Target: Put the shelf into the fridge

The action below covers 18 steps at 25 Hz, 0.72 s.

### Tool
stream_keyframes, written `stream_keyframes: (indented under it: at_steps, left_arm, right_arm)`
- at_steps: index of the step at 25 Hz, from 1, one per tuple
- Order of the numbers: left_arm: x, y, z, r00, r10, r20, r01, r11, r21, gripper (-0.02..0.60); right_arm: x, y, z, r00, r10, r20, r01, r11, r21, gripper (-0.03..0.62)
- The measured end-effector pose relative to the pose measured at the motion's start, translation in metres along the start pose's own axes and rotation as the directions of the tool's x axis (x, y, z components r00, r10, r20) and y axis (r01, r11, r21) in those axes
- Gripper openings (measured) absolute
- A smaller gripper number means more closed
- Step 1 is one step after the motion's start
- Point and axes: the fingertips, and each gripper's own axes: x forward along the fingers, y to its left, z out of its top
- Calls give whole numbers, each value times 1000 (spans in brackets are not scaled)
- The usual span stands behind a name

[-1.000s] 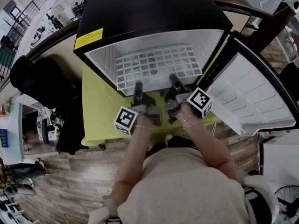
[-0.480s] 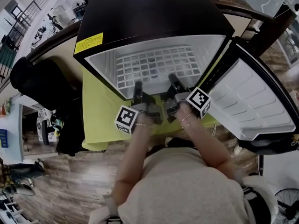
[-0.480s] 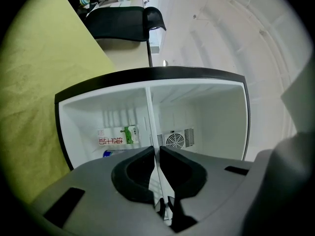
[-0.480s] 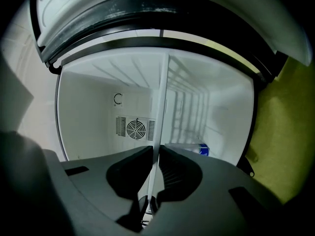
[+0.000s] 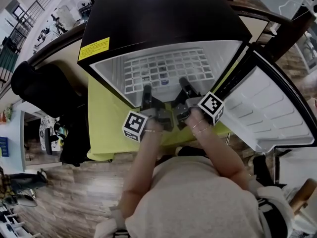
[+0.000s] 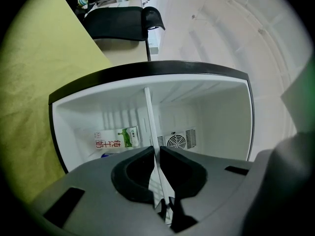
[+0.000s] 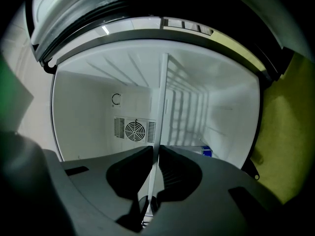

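Observation:
A white wire shelf (image 5: 166,68) lies level inside the open black fridge (image 5: 163,14), its near edge at the fridge mouth. My left gripper (image 5: 146,90) grips that edge on the left. Its jaws have just eased slightly wider, with the shelf (image 6: 149,117) still pinched between them (image 6: 157,154). My right gripper (image 5: 183,83) holds the same edge further right. In the right gripper view the shelf (image 7: 161,107) runs edge-on from the jaws (image 7: 156,154) toward the back wall.
The fridge door (image 5: 270,108) hangs open at the right. A milk carton (image 6: 116,137) and a blue can (image 7: 205,152) sit deep inside, near a round fan vent (image 7: 134,130). A yellow-green cloth (image 5: 104,113) lies under the fridge, and a black chair (image 5: 44,88) stands at the left.
The shelf and both grippers have crept slightly deeper into the fridge. Both grips on the near edge hold.

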Motion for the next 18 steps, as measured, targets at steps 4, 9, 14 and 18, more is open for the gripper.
stream_keyframes:
  at_steps: [4,9,14,18]
  left_arm:
    - [2,1,0,1000,1,-1,-1,1000,1,37]
    - [6,1,1,1000,-2,2,2,1000,6,37]
    - [15,1,4,1000,-3,9,2,1000,10,37]
    - [21,1,6,1000,-3,10,3,1000,16,38]
  right_arm:
    - [2,-1,1,1000,-1,3,1,1000,-11,48]
    - [6,-1,2,1000,-4,6,4,1000,-16,49]
    - [14,0,5,1000,-5,12,5,1000,-16,49]
    - [21,1,6,1000,-5,15,5,1000,-16,49]
